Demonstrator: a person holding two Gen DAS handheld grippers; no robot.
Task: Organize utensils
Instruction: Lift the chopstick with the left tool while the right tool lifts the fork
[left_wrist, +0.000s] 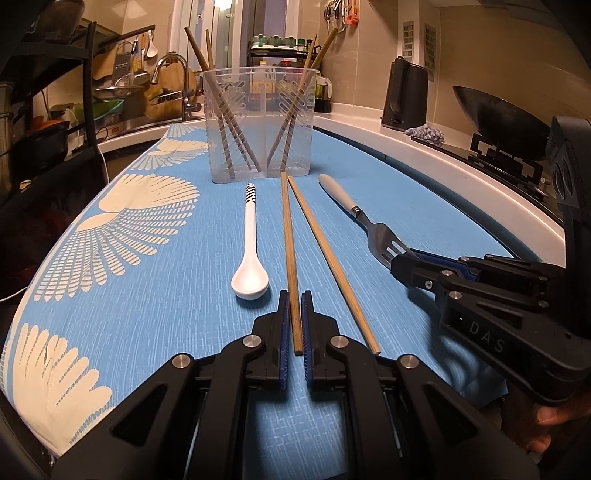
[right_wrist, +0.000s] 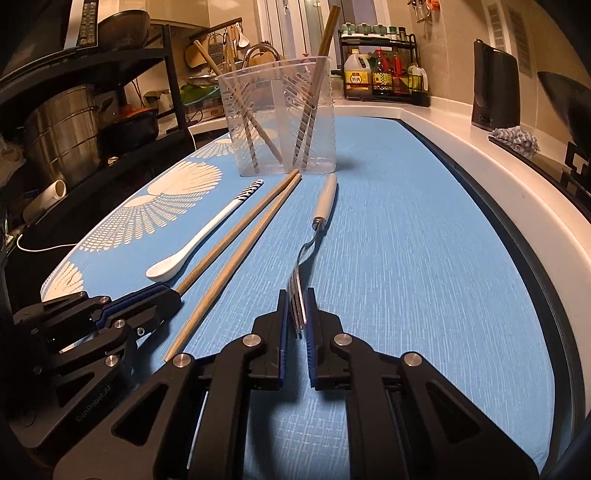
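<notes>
At the bottom centre of the left wrist view, the left tongs (left_wrist: 294, 325) were clenched on the near end of a wooden chopstick (left_wrist: 289, 251), their blue pads pressed to either side of it. The second chopstick (left_wrist: 328, 258) lay free just to the right, the pair converging toward the far end. At the bottom centre of the right wrist view, the right tongs (right_wrist: 297, 317) were closed around the tines of a metal fork (right_wrist: 314, 236) with a pale handle; whether the fork had lifted off the cloth was hard to judge from this angle. In the left wrist view the same tongs (left_wrist: 400, 260) reached in from the right edge of the frame, meeting the fork (left_wrist: 369, 221) at its head.

Left of the chopsticks lay a white ceramic spoon (left_wrist: 248, 254) with a striped handle tip, bowl toward the camera. All rested on a tabletop covered by a blue cloth (left_wrist: 369, 173) with cream fan patterns.

Farther up, at the centre of the frame, stood a clear plastic utensil holder (left_wrist: 258, 122) with a middle divider, chopsticks leaning in both compartments. Beyond it, a black kettle (left_wrist: 404, 94) sat at the upper right.
</notes>
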